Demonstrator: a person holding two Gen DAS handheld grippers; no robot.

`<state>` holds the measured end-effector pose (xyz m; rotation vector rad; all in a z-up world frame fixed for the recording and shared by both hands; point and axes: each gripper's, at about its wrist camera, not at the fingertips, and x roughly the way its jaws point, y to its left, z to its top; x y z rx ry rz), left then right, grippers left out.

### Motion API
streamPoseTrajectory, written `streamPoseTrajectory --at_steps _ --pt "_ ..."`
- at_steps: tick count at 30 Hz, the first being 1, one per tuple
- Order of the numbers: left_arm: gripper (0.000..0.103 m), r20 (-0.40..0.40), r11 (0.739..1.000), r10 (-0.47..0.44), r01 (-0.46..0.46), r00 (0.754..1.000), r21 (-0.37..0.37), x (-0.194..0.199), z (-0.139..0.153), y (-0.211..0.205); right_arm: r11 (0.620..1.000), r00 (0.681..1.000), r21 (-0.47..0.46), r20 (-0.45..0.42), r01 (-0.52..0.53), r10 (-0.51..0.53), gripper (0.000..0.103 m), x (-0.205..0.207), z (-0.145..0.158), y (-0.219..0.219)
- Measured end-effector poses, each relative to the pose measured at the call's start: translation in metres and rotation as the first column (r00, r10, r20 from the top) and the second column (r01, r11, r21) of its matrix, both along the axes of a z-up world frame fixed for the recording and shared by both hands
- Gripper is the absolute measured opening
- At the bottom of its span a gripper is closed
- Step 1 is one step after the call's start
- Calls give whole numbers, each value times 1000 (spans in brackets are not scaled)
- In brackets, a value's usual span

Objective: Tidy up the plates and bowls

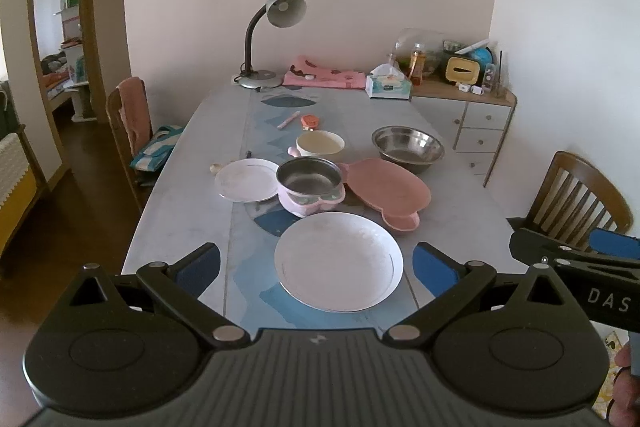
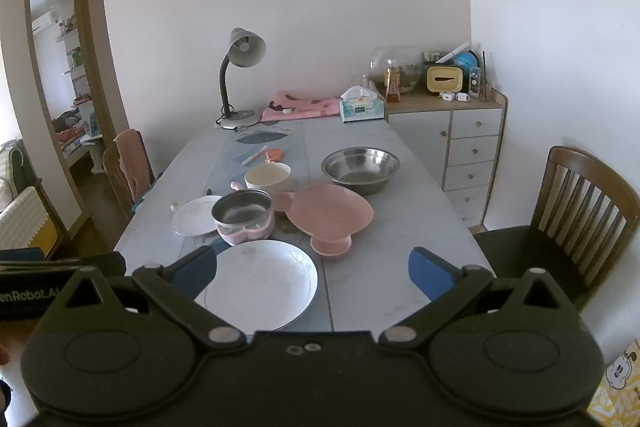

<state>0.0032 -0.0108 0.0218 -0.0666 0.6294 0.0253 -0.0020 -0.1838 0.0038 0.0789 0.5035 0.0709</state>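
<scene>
Two grippers hover at the near end of the tabletop [image 1: 188,163], and we see both with fingers spread wide, holding nothing. Just ahead of our left gripper [image 1: 316,267] lies the large white plate [image 1: 338,261]; for our right gripper [image 2: 312,269] it sits ahead and to the left. Beyond that plate stands the pink-sided steel bowl [image 1: 310,185], with the small white plate [image 1: 248,179] touching its left side and the pink plate [image 1: 386,189] on its right. Farther ahead are the cream bowl [image 1: 320,143] and, to the right, the large steel bowl [image 1: 408,147].
</scene>
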Motion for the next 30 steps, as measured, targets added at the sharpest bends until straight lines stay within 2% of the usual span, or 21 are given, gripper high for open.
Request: streamPoseTrajectory --at_steps 15,24,30 --pt "103 -4 1000 1 -1 1000 -7 3 0 -3 1000 1000 16 8 -8 8 103 6 1 -8" --pt "103 -29 1000 11 -11 1000 -8 28 -2 -8 1000 1000 17 0 -14 14 103 19 -1 -10" --pt "103 -50 1000 24 -25 998 -18 54 -8 -5 999 999 14 5 -48 48 103 44 -3 -13"
